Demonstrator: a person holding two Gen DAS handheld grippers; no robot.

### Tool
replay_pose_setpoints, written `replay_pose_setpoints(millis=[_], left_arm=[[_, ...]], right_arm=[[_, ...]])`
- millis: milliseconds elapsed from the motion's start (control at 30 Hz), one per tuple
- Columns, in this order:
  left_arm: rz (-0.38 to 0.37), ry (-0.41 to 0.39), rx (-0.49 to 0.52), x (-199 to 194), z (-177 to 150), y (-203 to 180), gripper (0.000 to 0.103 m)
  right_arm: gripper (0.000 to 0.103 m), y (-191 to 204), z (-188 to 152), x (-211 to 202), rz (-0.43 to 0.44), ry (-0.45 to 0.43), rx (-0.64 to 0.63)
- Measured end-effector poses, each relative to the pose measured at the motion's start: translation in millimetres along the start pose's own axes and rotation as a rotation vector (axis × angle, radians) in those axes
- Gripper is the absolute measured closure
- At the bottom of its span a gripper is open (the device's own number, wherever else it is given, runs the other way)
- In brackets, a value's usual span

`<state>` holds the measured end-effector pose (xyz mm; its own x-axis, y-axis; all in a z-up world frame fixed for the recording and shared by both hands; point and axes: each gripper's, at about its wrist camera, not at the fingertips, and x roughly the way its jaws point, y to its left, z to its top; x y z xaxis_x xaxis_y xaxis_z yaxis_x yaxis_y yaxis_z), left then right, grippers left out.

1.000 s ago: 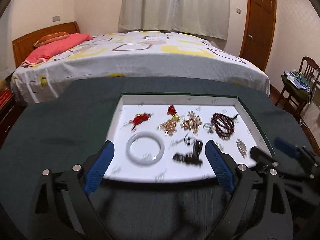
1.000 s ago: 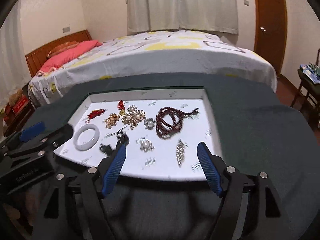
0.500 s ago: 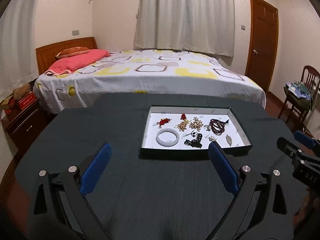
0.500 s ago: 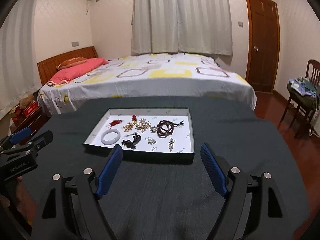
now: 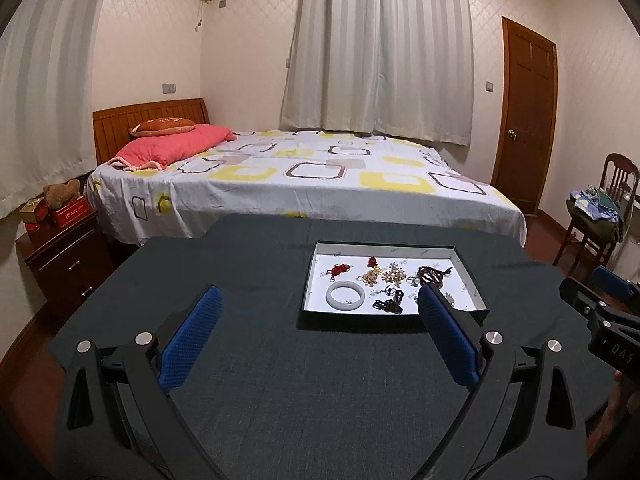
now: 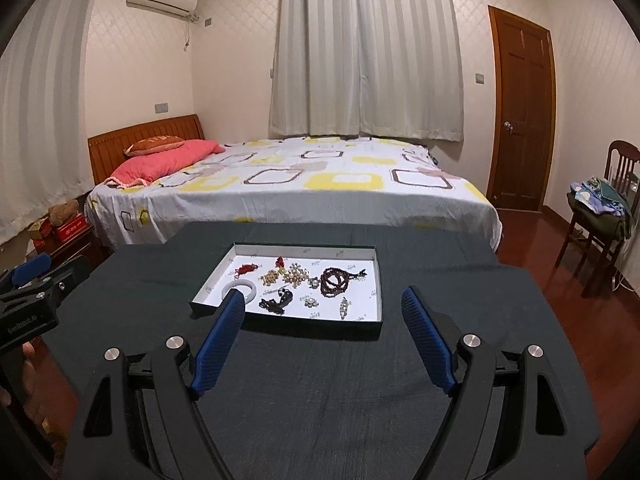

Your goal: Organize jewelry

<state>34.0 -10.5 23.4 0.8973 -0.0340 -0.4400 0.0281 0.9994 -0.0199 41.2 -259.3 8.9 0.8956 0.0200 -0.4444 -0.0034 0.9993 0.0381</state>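
Left gripper (image 5: 318,300) wide open, empty; right gripper (image 6: 322,300) open, empty. Jewelry in tray (image 6: 362,322) on dark table (image 6: 320,400), pieces crowded. Risk: bead strand (image 6: 334,278) snags neighbouring brooch (image 6: 296,274) when lifted.

Both wrist views look forward and slightly down over the dark tabletop (image 5: 320,380) from its near edge, facing the far bed (image 5: 304,176) and curtains (image 6: 366,48). The left view sits further left, so the tray (image 5: 466,280) lies right of centre; in the right view it lies centre-left. Both share tray, bed and door (image 6: 522,108).
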Motion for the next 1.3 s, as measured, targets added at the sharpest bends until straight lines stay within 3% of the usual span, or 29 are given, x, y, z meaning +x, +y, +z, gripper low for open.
replay_pose_setpoints(millis=[900, 1300], left_arm=[[-0.013, -0.027, -0.016, -19, 4, 3, 0.007], [0.017, -0.030, -0.011, -16, 5, 4, 0.007]], right_arm=[[0.025, 3, 3, -16, -0.009, -0.033, -0.001], [0.025, 5, 3, -16, -0.007, -0.033, -0.002]])
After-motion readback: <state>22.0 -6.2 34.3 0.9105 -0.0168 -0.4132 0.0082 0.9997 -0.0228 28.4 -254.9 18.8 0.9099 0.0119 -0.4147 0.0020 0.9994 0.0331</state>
